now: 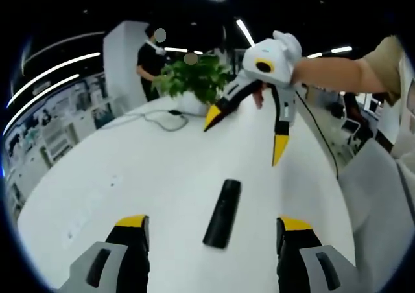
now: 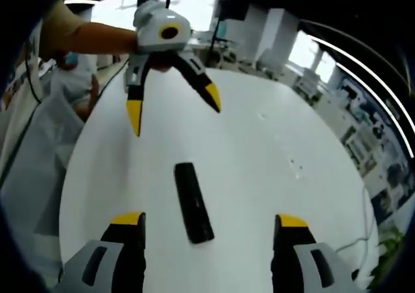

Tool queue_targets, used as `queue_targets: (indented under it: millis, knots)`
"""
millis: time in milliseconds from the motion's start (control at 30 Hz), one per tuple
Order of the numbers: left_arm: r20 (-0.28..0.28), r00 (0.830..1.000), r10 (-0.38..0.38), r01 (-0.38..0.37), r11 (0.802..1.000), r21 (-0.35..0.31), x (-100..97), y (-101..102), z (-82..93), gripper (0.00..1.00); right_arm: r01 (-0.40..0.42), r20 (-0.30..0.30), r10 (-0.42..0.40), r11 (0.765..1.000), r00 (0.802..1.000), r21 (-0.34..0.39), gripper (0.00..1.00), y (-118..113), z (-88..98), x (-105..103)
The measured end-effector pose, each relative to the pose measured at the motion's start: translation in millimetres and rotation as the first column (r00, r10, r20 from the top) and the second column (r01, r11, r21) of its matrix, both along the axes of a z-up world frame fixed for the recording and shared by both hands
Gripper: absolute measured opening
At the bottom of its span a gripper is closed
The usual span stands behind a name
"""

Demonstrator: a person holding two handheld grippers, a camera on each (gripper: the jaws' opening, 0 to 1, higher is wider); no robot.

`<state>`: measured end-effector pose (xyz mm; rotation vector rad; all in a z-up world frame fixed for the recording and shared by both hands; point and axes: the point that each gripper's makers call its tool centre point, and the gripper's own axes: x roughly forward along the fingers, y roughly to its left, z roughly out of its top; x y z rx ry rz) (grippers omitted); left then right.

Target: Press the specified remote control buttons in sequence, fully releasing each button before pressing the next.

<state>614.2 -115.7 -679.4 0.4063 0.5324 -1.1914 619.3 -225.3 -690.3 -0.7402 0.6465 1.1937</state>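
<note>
Two tools [image 1: 214,231] apparently flanking remote [image 1: 222,212]

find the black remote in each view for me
Left gripper view: the slim black rectangular remote control lies on the white table, low centre, between this view's own yellow-tipped jaws.
Right gripper view: the remote lies low centre, slightly left, again between the jaws.
Shared landmark: the opposite claw hangs open above the table beyond the remote, the right claw in the left gripper view, the left claw in the right gripper view.

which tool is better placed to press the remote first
Hard to say: the remote lies centred between both open tools. Slight lean to the right tool, whose tip hangs close above the remote's far end.
</note>
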Motion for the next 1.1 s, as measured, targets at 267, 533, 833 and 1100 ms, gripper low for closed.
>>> queue_targets:
  millis: [267,533,833,1100]
  knots:
    - [-0.014,1.000,-0.015,0.016,1.000,0.026,2.4,-3,-14.6,0.82,-0.040,-0.002,0.040,0.999,0.999,-0.031,0.70,0,-14.9,2]
    - [-0.005,0.999,-0.041,0.041,0.998,0.039,4.1,-9,-20.5,0.81,-0.075,-0.024,0.074,0.996,0.997,-0.053,0.65,4,-27.3,0]
    - [-0.031,0.998,-0.052,0.054,0.996,0.064,4.5,-8,-33.0,0.80,-0.113,-0.032,0.111,0.989,0.993,-0.098,0.58,3,-41.8,0]
    - [-0.036,0.997,-0.073,0.076,0.993,0.089,3.6,-11,-40.9,0.79,-0.126,-0.056,0.121,0.985,0.991,-0.114,0.56,5,-50.0,1]
